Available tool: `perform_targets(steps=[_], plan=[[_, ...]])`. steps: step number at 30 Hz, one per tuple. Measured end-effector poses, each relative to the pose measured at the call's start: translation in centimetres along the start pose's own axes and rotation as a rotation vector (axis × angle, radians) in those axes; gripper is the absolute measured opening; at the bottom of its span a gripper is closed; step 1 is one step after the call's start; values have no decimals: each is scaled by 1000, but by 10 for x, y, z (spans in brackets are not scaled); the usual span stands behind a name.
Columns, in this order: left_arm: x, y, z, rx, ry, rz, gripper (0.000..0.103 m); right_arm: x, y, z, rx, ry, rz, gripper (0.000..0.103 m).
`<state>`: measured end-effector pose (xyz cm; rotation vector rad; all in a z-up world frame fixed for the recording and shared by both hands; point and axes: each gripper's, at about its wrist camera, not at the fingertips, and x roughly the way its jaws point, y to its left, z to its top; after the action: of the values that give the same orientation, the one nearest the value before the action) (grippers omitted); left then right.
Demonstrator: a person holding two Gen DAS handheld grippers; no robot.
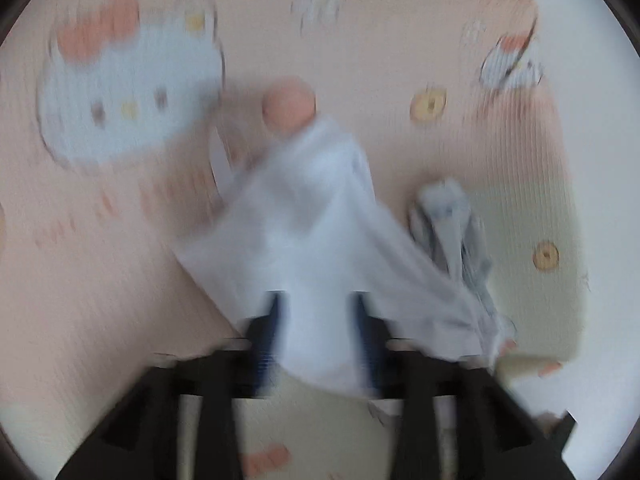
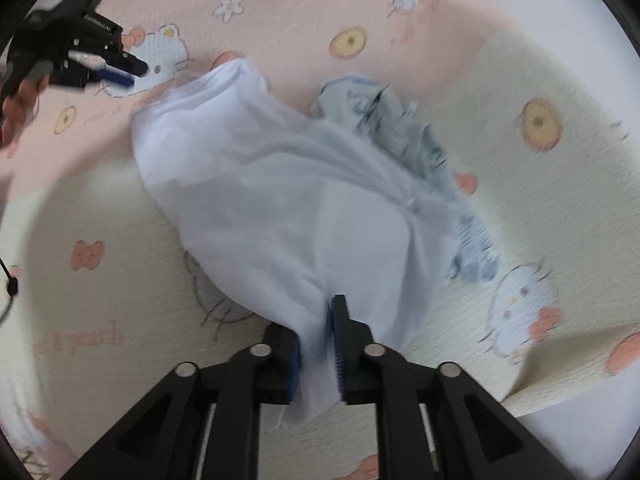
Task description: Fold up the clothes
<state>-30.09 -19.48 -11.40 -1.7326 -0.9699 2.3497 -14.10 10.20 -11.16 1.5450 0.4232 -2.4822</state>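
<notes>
Pink and cream printed bedding [image 2: 532,208] is spread across both views, patterned with cartoon cat faces, bows, flowers and yellow rings; in the right wrist view one corner of it is seen turned up at the near right. The left wrist view is heavily blurred, so finer detail there cannot be made out.

On the bedding a white garment [image 2: 288,208] is laid in a loose, rumpled heap, stretching from the far left of the right wrist view down to the near middle. Its near edge is drawn up between the fingers of the right gripper [image 2: 316,344], whose blue-padded jaws are seen nearly closed, with a fold of the white fabric clamped between them.

In the left wrist view the same white garment [image 1: 316,224] is seen bunched between the two fingers of the left gripper [image 1: 316,320]. The fingers are set apart on either side of the fabric; whether it is pinched or only draped between them cannot be told from the blur. In the right wrist view the left gripper [image 2: 120,70] is seen at the far left, held in a hand [image 2: 18,108].

A smaller grey and white patterned garment [image 2: 420,152] is crumpled just right of the white one and is partly overlapped by it.
</notes>
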Motion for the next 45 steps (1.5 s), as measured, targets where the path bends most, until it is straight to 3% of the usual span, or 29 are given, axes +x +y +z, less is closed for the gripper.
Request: perform_targets(steps=[4,9,13,15,21,24,26,28,30,34,37,42,45], plan=[[8,3,-22,-33,40,-22,68,-8,0,-8,-22,-3,34,42],[5,0,-53,-42,47,81,68,-29,-2,-22,-8,-49,52,59],[-14,-22,-73,38,25,132,68,-45,-17,-29,91,-36,144,60],[-25,-38,-81,103,7,155,68,-50,-27,-32,146,-41,189,66],[-49,-89,-120,338,-102,254,68,-54,-58,-55,401,-58,303,68],[-51,-104,-150,405,-185,271,68,-45,-70,-70,568,-60,407,68],[-51,-109,-170,410,-253,230,68,-38,-73,-79,642,-57,467,68],[-44,-109,-184,399,-293,187,68,-33,-71,-85,657,-64,496,68],[-29,-106,-195,378,-305,203,68,-28,-67,-87,637,-54,494,68],[5,-95,-204,335,-251,253,68,-19,-61,-93,603,-39,437,68],[22,-79,-201,248,-205,206,68,-5,-64,-101,690,-35,514,68],[32,-42,-192,-11,-224,8,68,20,-74,-129,1033,-56,757,68],[45,-24,-186,-137,-207,-112,68,35,-74,-139,1117,-6,748,68]])
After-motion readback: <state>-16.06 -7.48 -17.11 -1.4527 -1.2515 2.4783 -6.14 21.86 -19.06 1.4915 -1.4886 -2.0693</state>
